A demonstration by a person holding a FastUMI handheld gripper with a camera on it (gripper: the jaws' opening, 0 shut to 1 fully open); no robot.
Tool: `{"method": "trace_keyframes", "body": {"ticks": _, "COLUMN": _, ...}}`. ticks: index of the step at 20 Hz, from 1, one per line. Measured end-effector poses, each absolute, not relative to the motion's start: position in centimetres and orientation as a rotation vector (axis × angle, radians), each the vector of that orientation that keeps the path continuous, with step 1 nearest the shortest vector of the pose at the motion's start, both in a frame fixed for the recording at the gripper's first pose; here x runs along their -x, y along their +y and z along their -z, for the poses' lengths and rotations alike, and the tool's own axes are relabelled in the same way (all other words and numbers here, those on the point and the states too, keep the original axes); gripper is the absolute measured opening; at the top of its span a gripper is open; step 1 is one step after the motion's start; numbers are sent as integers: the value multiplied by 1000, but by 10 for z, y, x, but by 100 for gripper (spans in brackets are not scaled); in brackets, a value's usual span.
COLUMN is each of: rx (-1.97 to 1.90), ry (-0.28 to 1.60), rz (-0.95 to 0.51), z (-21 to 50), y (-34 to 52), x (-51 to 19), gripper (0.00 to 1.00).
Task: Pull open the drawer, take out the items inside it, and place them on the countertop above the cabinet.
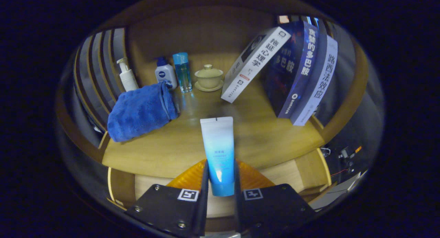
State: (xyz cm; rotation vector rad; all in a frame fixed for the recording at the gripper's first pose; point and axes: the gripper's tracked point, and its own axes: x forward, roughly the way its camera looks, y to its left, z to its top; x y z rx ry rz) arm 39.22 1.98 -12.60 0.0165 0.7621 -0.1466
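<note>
My gripper point(220, 183) is shut on a white-to-blue squeeze tube point(218, 145), both fingers pressing its lower end. The tube points forward and hangs over the front edge of the wooden countertop point(268, 138). Below and behind the fingers shows the pulled-out drawer point(292, 172), with an orange item point(189, 178) lying inside it. The drawer's front part is hidden by the gripper body.
On the countertop, a folded blue towel point(141, 111) lies to the left. Behind it stand a white pump bottle point(127, 76), a blue-capped bottle point(165, 75), a clear blue bottle point(182, 71) and a lidded cup on a saucer point(208, 77). Three books point(292, 69) lean at the right.
</note>
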Motion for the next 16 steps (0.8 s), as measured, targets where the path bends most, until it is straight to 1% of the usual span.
{"method": "trace_keyframes", "body": {"ticks": 3, "rx": -74, "ry": 707, "rz": 146, "z": 125, "y": 14, "x": -415, "gripper": 33}}
{"method": "trace_keyframes", "body": {"ticks": 5, "rx": -103, "ry": 685, "rz": 119, "z": 126, "y": 15, "x": -421, "gripper": 41}}
{"method": "trace_keyframes", "body": {"ticks": 6, "rx": -112, "ry": 657, "rz": 111, "z": 122, "y": 15, "x": -425, "gripper": 42}}
{"method": "trace_keyframes", "body": {"ticks": 8, "rx": -115, "ry": 598, "rz": 126, "z": 111, "y": 10, "x": -424, "gripper": 55}}
{"method": "trace_keyframes", "body": {"ticks": 11, "rx": -102, "ry": 467, "rz": 119, "z": 83, "y": 12, "x": -408, "gripper": 81}}
{"method": "trace_keyframes", "body": {"ticks": 16, "rx": -44, "ry": 286, "rz": 111, "z": 55, "y": 20, "x": -336, "gripper": 81}}
